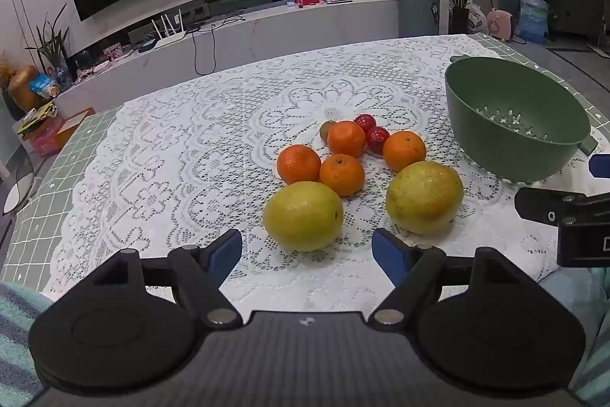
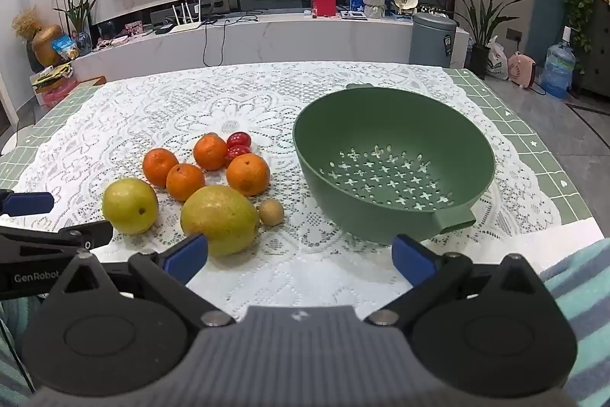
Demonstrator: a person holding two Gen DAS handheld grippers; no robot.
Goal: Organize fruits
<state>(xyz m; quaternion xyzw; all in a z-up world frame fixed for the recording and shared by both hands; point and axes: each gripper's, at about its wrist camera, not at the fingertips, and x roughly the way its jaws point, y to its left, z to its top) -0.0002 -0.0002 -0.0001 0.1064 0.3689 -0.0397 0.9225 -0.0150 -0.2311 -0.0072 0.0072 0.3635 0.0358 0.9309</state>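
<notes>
We see both grippers hovering low over the desk (image 2: 533,155), which wears a white lace cloth (image 1: 171,147) over a green grid mat. The left gripper (image 1: 307,254) has its blue pads (image 1: 225,256) spread wide apart w/ nothing between them; the right gripper (image 2: 301,254) is likewise spread apart and holds nothing.

Fruit sits in one loose cluster near the desk's middle. Just ahead of the left gripper, nearly centred between its fingers, lies a yellow-green pear (image 1: 303,216); a second, bigger pear (image 1: 424,197) lies to its right, apart from it. Behind them we count four mandarins (image 1: 341,175), two of them touching, then two small red tomatoes (image 1: 377,139) side by side at the back. A small brownish kiwi-like fruit (image 2: 271,212) rests just beside the bigger pear in the right wrist view; in the left wrist view a similar one peeks out behind the mandarins, and we can't tell if it's the same piece.

The green colander (image 2: 392,109) w/ star-shaped holes stands to the right of the cluster, close but not touching it, tilted toward us, no fruit inside. From the right gripper it sits ahead and slightly right; the fruit lies ahead-left, the bigger pear just past its left pad
</notes>
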